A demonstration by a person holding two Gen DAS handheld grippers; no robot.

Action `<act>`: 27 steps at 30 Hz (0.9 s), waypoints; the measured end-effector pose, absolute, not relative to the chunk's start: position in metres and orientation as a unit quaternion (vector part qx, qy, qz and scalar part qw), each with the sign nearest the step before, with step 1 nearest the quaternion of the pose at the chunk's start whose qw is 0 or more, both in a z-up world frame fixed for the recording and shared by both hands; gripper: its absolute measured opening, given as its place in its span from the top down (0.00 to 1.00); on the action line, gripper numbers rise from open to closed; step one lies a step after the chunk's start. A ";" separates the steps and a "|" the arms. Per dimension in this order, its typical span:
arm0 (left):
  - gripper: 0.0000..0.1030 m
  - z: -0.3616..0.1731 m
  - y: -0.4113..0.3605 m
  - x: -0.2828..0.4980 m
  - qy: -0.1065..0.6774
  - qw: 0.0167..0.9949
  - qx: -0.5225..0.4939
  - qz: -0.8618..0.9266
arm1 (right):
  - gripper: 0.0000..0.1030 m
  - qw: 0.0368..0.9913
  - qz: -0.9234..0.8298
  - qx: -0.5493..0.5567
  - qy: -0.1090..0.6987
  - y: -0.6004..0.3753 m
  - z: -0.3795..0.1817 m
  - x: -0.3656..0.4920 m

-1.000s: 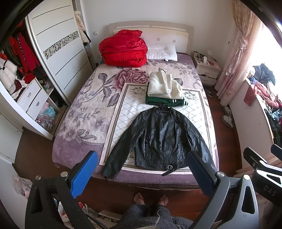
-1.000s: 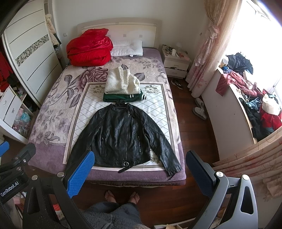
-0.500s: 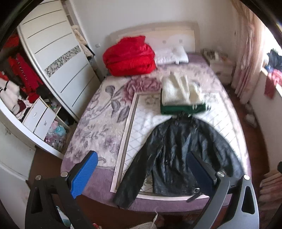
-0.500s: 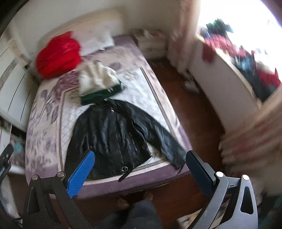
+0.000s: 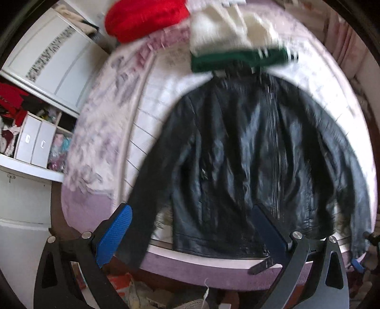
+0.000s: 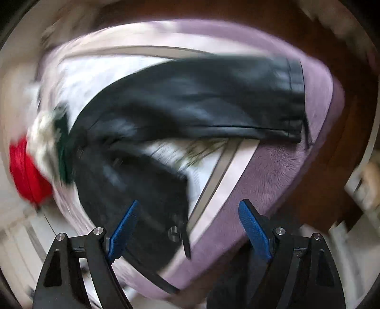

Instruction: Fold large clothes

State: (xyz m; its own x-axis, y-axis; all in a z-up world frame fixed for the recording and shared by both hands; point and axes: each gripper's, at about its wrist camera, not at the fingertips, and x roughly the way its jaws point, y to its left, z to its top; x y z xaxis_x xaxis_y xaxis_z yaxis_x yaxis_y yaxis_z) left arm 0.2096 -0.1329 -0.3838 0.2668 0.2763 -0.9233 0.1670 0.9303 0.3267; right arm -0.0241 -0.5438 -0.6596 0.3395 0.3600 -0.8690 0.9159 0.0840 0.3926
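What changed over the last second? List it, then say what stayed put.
Both grippers dropped in toward the bed: the left gripper over the black leather jacket's hem, the right gripper swinging toward its sleeve. Both remain open, holding nothing. The jacket still lies spread flat, the folded pile above its collar.

1. Jacket (image 5: 249, 154): glossy black.
2. Bed cover (image 5: 95, 142): purple, floral print.
3. Mat (image 5: 152, 114): white, diamond grid.
4. Folded garments: green (image 5: 237, 63), cream (image 5: 225, 31).
5. Duvet (image 5: 147, 16): red.
6. Finger pads (image 5: 114, 235): blue.
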 end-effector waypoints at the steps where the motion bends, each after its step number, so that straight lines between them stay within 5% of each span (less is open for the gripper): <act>1: 0.00 -0.399 -0.137 0.213 0.610 0.770 0.183 0.034 | 0.16 0.517 -0.268 0.650 0.488 -0.550 -0.682 -0.030; 5: 0.00 -0.460 -0.151 0.223 0.639 0.745 0.191 0.035 | 0.17 0.480 -0.345 0.680 0.434 -0.571 -0.745 -0.049; 7: 0.00 -0.485 -0.160 0.227 0.646 0.737 0.196 0.030 | 0.30 0.478 -0.364 0.675 0.428 -0.576 -0.759 -0.049; 11: 0.00 -0.508 -0.176 0.232 0.638 0.738 0.218 0.014 | 0.88 0.494 -0.448 0.628 0.401 -0.575 -0.748 -0.061; 12: 0.00 -0.511 -0.179 0.233 0.636 0.740 0.219 0.011 | 0.92 0.505 -0.460 0.618 0.389 -0.574 -0.742 -0.065; 16: 0.00 -0.523 -0.186 0.236 0.641 0.738 0.212 -0.001 | 0.88 0.523 -0.424 0.646 0.361 -0.572 -0.749 -0.073; 18: 0.00 -0.529 -0.188 0.236 0.645 0.735 0.208 -0.003 | 0.57 0.521 -0.395 0.679 0.333 -0.574 -0.768 -0.083; 20: 0.00 -0.533 -0.190 0.235 0.647 0.734 0.206 -0.004 | 0.47 0.518 -0.390 0.697 0.306 -0.576 -0.779 -0.091; 25: 0.00 -0.543 -0.194 0.232 0.649 0.731 0.210 -0.004 | 0.53 0.525 -0.397 0.700 0.275 -0.581 -0.794 -0.096; 27: 0.00 -0.546 -0.196 0.232 0.645 0.734 0.214 -0.004 | 0.85 0.543 -0.424 0.673 0.269 -0.591 -0.780 -0.100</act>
State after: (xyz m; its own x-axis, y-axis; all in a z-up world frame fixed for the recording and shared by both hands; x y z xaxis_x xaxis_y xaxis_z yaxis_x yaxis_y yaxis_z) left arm 0.2316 -0.1957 -0.5457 0.1681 0.2701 -0.9480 0.2820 0.9084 0.3088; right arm -0.1004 -0.5911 -0.7803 0.4950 -0.0974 -0.8634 0.8230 -0.2661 0.5018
